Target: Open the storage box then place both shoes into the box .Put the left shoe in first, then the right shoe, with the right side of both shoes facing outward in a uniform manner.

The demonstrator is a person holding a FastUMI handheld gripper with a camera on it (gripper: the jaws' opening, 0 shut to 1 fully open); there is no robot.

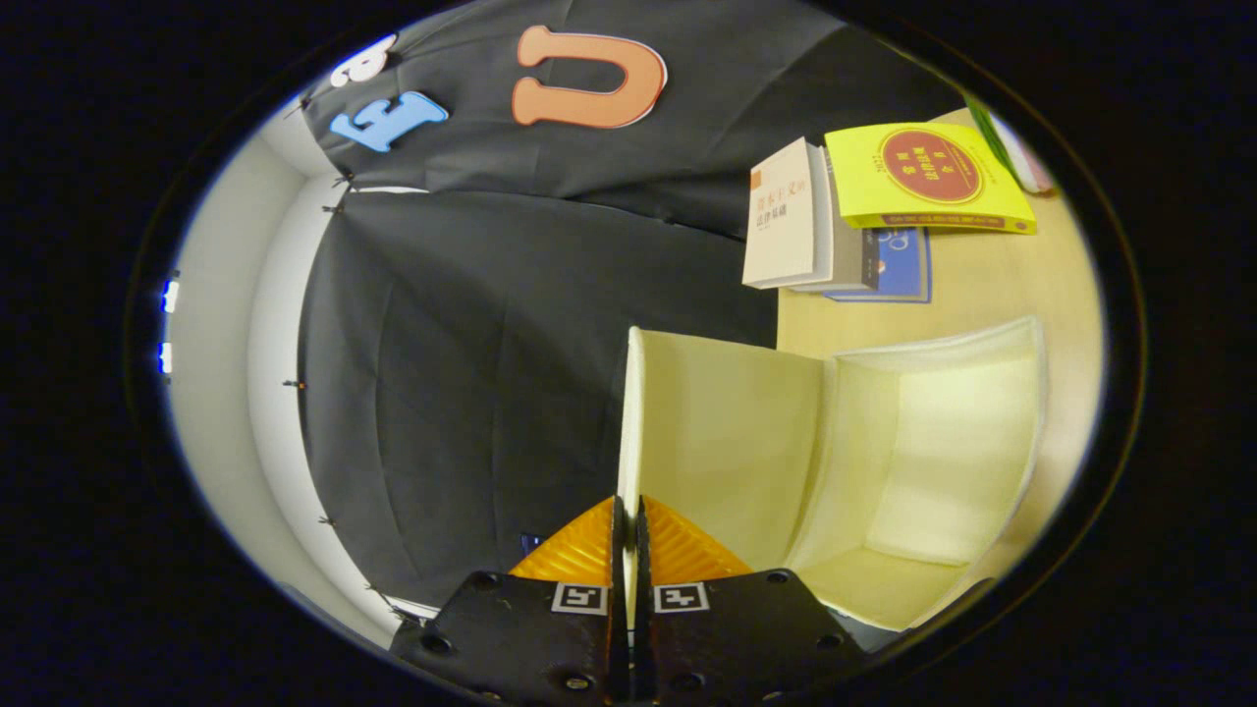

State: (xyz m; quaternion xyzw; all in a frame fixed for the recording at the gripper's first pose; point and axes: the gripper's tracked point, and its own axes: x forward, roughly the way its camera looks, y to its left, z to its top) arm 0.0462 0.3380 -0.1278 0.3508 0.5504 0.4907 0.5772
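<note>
The gripper (628, 516) is pressed shut on the thin lid (727, 432) of the box (933, 462). The edge of the lid is pinched between the two fingers, one on each side. The lid is swung out and stands on its edge, so the pale inside of the box can be seen just beyond the fingers. The box is set on a light wooden table (992, 285). Farther back on the table, a white book (786, 211), a yellow book (923, 177) and a blue book (903, 265) are piled together. The booth's black cloth wall (471, 373) is seen on the other side of the lid.
</note>
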